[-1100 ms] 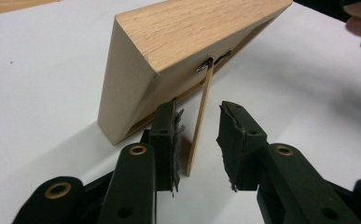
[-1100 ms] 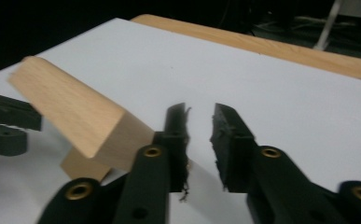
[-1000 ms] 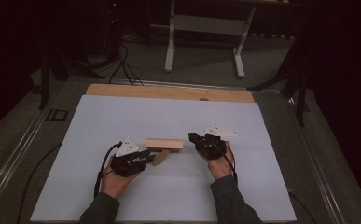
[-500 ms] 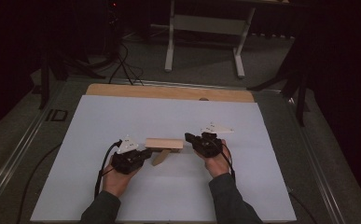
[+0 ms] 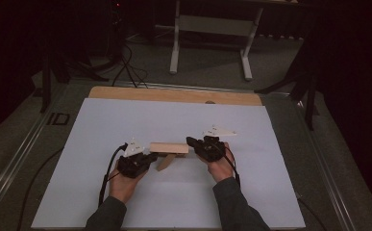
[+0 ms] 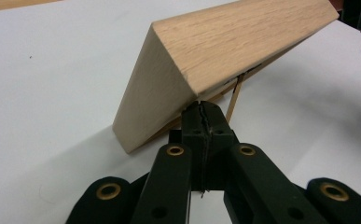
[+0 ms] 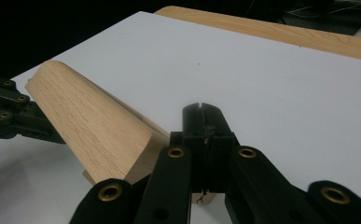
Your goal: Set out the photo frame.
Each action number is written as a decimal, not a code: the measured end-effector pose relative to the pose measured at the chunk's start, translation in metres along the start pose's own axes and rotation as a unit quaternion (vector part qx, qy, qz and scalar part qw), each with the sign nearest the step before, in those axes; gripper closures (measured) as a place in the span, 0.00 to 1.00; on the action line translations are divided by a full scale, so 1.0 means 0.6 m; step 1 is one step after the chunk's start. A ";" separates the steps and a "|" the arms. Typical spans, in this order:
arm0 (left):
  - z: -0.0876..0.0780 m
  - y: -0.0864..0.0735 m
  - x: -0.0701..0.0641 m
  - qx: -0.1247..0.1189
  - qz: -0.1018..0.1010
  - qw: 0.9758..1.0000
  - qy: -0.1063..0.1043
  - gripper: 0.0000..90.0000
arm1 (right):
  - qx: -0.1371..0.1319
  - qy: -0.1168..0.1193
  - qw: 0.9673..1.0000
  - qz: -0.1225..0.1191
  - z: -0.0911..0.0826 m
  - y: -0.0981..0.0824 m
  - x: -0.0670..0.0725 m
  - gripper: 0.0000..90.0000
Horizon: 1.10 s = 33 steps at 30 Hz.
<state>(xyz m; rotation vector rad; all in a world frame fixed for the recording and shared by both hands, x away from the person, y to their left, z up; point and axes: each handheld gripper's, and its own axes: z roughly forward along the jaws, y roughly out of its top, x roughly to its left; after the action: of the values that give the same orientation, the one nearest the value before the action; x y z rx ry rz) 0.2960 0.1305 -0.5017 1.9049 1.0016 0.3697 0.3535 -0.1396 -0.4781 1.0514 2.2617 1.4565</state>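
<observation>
High view: I hold the left gripper (image 5: 151,159) and the right gripper (image 5: 192,142) near the middle of the white sheet (image 5: 126,120) on the counter (image 5: 174,94), one at each end of a wooden block (image 5: 169,147). The block lies crosswise between them, with a second, darker wooden piece (image 5: 166,162) slanting out beneath it toward the near side.

Left gripper view: my jaws have just been closing and now meet tip to tip under the raised near corner of the block (image 6: 225,51); a thin strip (image 6: 233,95) shows under it, but I cannot tell whether anything is pinched.

Right gripper view: my jaws stand closed just beside the block's end (image 7: 94,126).
</observation>
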 end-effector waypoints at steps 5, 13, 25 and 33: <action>0.004 0.003 -0.004 0.003 0.001 1.000 0.005 0.99 | 0.004 0.002 1.000 -0.001 0.002 -0.001 0.001 0.99; 0.006 0.005 -0.005 0.002 0.000 1.000 0.005 1.00 | 0.007 0.005 1.000 -0.004 0.001 -0.002 0.002 0.99; 0.013 0.009 -0.007 0.005 0.000 1.000 0.002 0.99 | 0.011 0.008 1.000 -0.014 -0.006 -0.006 0.006 0.99; 0.019 0.012 -0.008 0.007 -0.001 1.000 0.001 0.99 | 0.020 0.014 0.999 -0.028 -0.006 -0.010 0.014 0.99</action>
<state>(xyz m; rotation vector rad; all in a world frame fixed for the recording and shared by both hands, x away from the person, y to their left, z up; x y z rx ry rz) 0.3038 0.1183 -0.5009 1.9162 1.0093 0.3636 0.3431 -0.1377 -0.4805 0.9772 2.3291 1.4189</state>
